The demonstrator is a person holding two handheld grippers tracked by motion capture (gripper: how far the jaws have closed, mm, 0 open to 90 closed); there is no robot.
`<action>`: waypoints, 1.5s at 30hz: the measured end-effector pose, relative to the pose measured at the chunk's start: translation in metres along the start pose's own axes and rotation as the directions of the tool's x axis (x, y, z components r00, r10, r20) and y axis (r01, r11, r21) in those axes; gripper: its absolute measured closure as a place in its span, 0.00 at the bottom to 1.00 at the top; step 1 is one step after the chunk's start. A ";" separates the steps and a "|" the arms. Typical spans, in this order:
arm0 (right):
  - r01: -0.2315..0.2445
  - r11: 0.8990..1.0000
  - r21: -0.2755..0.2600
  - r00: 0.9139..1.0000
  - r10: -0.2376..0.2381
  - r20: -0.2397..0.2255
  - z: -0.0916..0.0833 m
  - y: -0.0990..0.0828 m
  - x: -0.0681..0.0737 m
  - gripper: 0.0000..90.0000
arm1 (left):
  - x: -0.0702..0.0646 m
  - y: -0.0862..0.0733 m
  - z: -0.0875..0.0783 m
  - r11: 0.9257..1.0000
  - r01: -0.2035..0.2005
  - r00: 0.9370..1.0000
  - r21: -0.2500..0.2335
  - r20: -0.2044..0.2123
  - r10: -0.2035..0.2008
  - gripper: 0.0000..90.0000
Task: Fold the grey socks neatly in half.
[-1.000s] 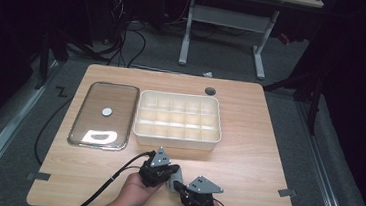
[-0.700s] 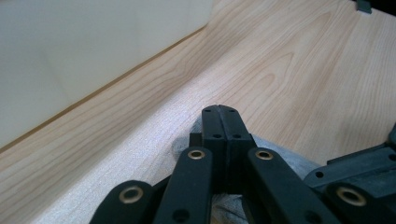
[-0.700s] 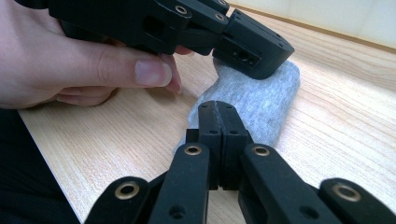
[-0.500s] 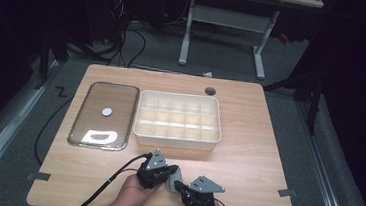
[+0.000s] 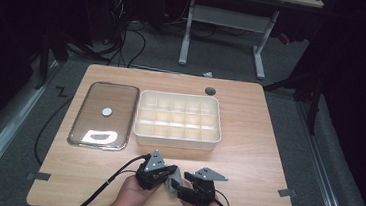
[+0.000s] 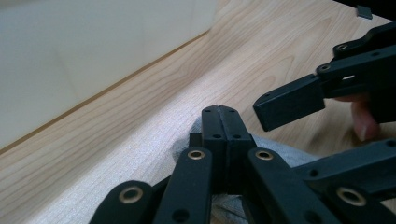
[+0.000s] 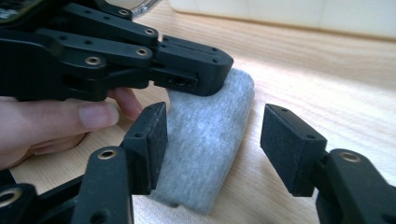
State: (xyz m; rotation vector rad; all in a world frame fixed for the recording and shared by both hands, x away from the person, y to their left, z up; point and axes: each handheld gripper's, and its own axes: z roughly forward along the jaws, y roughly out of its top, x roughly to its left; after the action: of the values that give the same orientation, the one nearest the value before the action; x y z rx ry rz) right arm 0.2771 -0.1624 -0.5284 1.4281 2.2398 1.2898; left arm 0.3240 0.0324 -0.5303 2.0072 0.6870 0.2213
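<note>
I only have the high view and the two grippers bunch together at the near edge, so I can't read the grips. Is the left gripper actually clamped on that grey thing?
Observer: Yes. In the right gripper view the left gripper is shut on one end of a rolled grey cloth.
Operator: And the right one?
Observer: The right gripper has just been opening; its jaws stand either side of the cloth, and the right-hand pad is clear of it.
Operator: Is the cloth lifted?
Observer: Its lower end seems to rest on the wooden table.
Operator: What's beyond it?
Observer: The left gripper view shows the cream compartment box wall close ahead.
</note>
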 end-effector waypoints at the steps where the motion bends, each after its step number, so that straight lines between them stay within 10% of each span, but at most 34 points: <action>1: -0.004 1.000 0.008 1.000 0.004 -0.003 0.001 0.000 0.000 0.45 | 0.000 0.000 -0.001 1.000 -0.003 1.000 -0.002 -0.002 0.003 1.00; 14: 0.010 0.999 0.052 0.999 -0.008 -0.040 0.010 0.001 0.003 0.48 | 0.000 0.000 -0.038 0.997 0.018 1.000 -0.069 0.016 -0.017 0.86; 21: 0.060 0.996 0.069 0.996 -0.055 -0.065 0.013 0.000 0.012 0.61 | 0.013 -0.009 -0.074 0.996 -0.017 0.999 -0.093 -0.048 0.013 0.79; 24: 0.081 0.995 0.058 0.995 -0.077 -0.065 0.013 0.000 0.016 0.72 | 0.027 -0.016 -0.086 0.996 -0.024 0.993 -0.087 -0.114 0.014 0.77; 31: 0.116 0.993 0.016 0.992 -0.115 -0.042 0.004 0.002 0.015 0.77 | 0.062 -0.044 -0.102 0.990 0.097 0.981 -0.099 -0.161 -0.112 0.71; 45: 0.092 0.996 -0.008 0.996 -0.092 0.024 -0.011 0.000 -0.004 0.77 | 0.066 -0.045 -0.106 0.995 0.077 0.964 -0.067 -0.251 -0.092 0.62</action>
State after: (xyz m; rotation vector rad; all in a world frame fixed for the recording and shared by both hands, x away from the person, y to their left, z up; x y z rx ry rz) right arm 0.2730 -0.1715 -0.5224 1.3139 2.2531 1.2464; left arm 0.3166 0.1649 -0.5215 1.9079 0.9156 0.4476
